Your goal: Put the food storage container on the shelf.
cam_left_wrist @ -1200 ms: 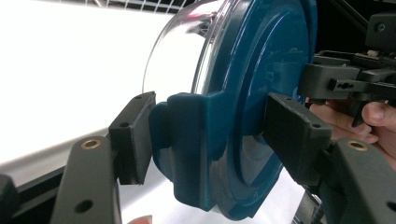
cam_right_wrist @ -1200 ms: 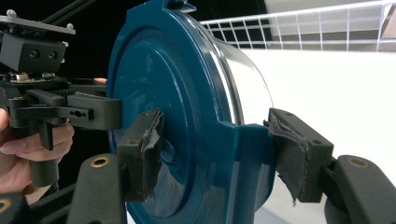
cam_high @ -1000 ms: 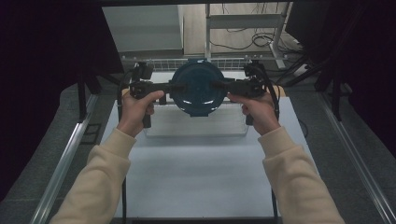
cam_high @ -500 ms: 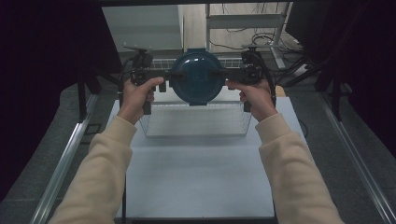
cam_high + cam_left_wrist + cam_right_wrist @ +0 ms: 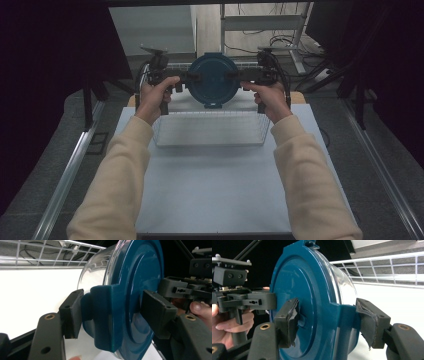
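In the upper middle of the high view we see, from left to right, our left gripper (image 5: 194, 78), the round blue-lidded glass container (image 5: 212, 80) and our right gripper (image 5: 234, 78), the container held up between the two above the far edge of the wire basket (image 5: 210, 131) on the pale counter (image 5: 215, 195). In the left gripper view the left gripper (image 5: 113, 315) is clamped on a blue latch tab at the lid's rim, one pad on each side. In the right gripper view the right gripper (image 5: 329, 320) grips the opposite tab the same way, its worn pads pressed against lid and latch.
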A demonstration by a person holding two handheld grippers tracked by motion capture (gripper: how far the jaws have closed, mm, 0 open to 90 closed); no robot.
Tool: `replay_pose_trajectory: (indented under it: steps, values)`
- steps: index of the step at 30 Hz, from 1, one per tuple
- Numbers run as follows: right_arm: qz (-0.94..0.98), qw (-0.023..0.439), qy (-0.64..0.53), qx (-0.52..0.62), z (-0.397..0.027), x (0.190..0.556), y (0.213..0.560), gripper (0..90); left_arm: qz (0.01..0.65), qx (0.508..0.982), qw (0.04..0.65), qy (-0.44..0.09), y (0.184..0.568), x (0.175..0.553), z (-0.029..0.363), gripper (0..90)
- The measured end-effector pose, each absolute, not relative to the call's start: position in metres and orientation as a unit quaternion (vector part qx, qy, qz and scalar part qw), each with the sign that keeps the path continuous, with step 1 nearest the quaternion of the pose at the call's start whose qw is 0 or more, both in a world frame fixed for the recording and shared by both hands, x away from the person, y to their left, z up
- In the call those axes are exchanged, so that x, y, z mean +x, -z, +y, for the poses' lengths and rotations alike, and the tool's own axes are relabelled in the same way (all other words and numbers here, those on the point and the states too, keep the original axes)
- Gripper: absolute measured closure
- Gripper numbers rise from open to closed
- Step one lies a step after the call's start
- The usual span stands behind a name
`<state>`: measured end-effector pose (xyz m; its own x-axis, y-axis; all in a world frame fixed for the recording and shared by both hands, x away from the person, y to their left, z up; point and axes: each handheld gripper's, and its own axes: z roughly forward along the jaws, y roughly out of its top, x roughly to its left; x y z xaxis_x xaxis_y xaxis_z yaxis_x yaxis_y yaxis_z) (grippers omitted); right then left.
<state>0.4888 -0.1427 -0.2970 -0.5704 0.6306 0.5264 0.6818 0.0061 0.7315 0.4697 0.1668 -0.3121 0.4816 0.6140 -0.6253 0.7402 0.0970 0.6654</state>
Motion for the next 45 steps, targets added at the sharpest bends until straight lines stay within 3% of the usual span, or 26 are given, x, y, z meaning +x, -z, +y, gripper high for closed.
replay_pose_trajectory:
  steps: [8, 14, 21, 26, 31, 33, 40, 45]
  values:
    - [-0.668, 0.083, 0.530, -0.515, -0.150, 0.515, 0.312, 36.9, 0.536, 0.641, 0.541, 0.097, 0.325, 0.489, 0.165, 35.2]
    - [-0.636, 0.095, 0.528, -0.555, -0.149, 0.520, 0.322, 36.7, 0.547, 0.619, 0.550, 0.123, 0.337, 0.500, 0.167, 33.6]
    - [-0.630, 0.085, 0.526, -0.565, -0.147, 0.517, 0.321, 34.1, 0.539, 0.629, 0.554, 0.088, 0.336, 0.496, 0.165, 29.6]
    - [-0.642, -0.003, 0.524, -0.559, -0.137, 0.501, 0.306, 20.6, 0.535, 0.629, 0.560, 0.069, 0.327, 0.486, 0.169, 19.5]
    - [-0.674, -0.056, 0.530, -0.512, -0.150, 0.472, 0.298, 19.0, 0.514, 0.668, 0.538, -0.002, 0.319, 0.450, 0.176, 18.8]
    - [-0.682, -0.054, 0.538, -0.492, -0.157, 0.461, 0.297, 18.6, 0.502, 0.677, 0.538, -0.016, 0.317, 0.432, 0.179, 19.0]
    - [-0.726, -0.071, 0.540, -0.421, -0.183, 0.409, 0.304, 19.2, 0.452, 0.713, 0.532, -0.063, 0.329, 0.364, 0.181, 18.7]
    - [-0.744, -0.086, 0.536, -0.389, -0.192, 0.378, 0.315, 20.3, 0.429, 0.728, 0.532, -0.058, 0.355, 0.321, 0.181, 18.8]
